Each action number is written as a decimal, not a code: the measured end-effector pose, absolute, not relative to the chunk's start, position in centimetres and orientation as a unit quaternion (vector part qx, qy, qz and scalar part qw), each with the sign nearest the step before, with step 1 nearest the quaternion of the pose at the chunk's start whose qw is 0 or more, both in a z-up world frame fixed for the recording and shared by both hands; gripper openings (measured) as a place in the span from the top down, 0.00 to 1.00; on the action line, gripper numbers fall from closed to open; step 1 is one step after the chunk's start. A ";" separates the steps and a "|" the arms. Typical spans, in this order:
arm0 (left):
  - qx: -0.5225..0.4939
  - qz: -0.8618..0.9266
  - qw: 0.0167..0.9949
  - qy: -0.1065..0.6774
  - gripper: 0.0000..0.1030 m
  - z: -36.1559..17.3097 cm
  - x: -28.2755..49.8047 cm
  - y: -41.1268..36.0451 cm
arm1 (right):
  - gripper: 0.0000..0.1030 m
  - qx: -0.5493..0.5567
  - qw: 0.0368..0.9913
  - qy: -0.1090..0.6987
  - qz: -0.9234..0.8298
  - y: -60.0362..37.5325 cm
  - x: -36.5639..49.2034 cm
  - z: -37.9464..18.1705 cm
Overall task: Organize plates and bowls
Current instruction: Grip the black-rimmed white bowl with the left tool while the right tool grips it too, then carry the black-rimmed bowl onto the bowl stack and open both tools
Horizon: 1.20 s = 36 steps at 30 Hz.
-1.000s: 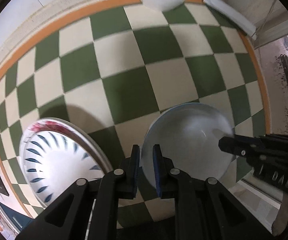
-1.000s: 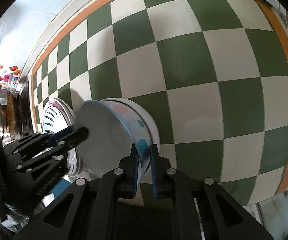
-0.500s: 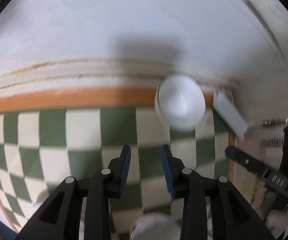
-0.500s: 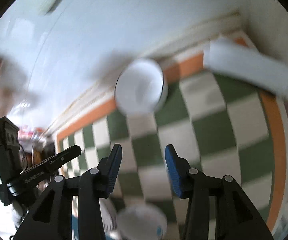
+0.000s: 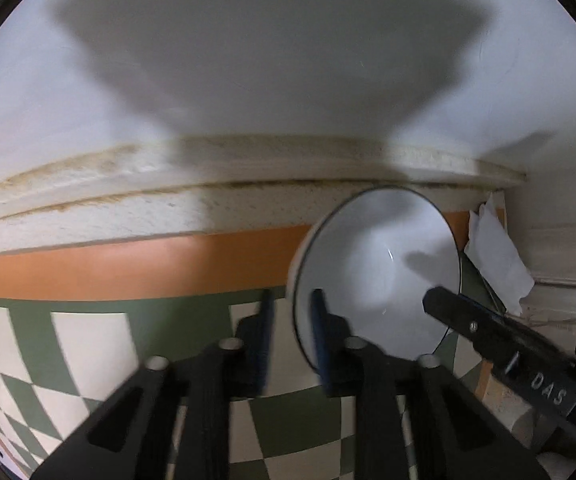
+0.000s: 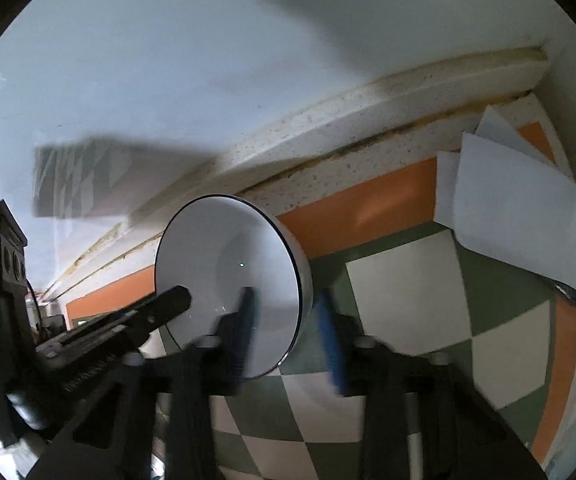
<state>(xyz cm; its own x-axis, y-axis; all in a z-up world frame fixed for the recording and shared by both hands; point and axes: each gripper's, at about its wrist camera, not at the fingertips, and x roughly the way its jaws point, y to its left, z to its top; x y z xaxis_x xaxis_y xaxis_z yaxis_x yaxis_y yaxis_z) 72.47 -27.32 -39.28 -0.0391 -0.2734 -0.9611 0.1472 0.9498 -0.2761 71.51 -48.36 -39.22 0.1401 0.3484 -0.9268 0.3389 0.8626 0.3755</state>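
Observation:
A white bowl (image 5: 379,272) with a thin dark rim stands at the back of the checkered cloth, against the wall. My left gripper (image 5: 291,332) straddles its left rim, one pad inside and one outside, shut on it. In the right wrist view the same bowl (image 6: 224,256) has its right wall between the jaws of my right gripper (image 6: 286,320). Those jaws are closing, and the inner pad still stands off the wall. Each view shows the other gripper's finger reaching over the bowl's opposite side. The fingers are motion-blurred.
Green and cream checkered cloth (image 6: 407,280) with an orange border runs up to a stained white ledge and wall. Folded white paper (image 6: 519,200) lies in the back right corner, close to the bowl, also in the left view as paper (image 5: 495,256).
Both grippers let go of the dishes at the front and moved back to the white bowl by the wall. Their jaws opened on the way and have narrowed around its rim.

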 end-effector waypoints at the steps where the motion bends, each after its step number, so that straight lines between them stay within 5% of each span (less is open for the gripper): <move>1: -0.044 -0.150 0.691 0.706 0.90 -39.6 72.5 -27.4 | 0.80 0.261 0.708 0.656 0.002 -48.4 71.7 -39.3; 4: -0.038 -0.147 0.695 0.702 0.90 -39.9 72.2 -27.7 | 0.91 0.251 0.714 0.654 -0.005 -48.5 71.9 -39.8; 20: -0.021 -0.150 0.722 0.675 0.90 -35.7 68.5 -27.5 | 0.92 0.224 0.732 0.643 0.010 -47.4 70.5 -37.1; 36: -0.007 -0.179 0.748 0.639 0.90 -27.3 56.0 -22.9 | 0.92 0.207 0.762 0.613 0.036 -44.2 56.7 -28.5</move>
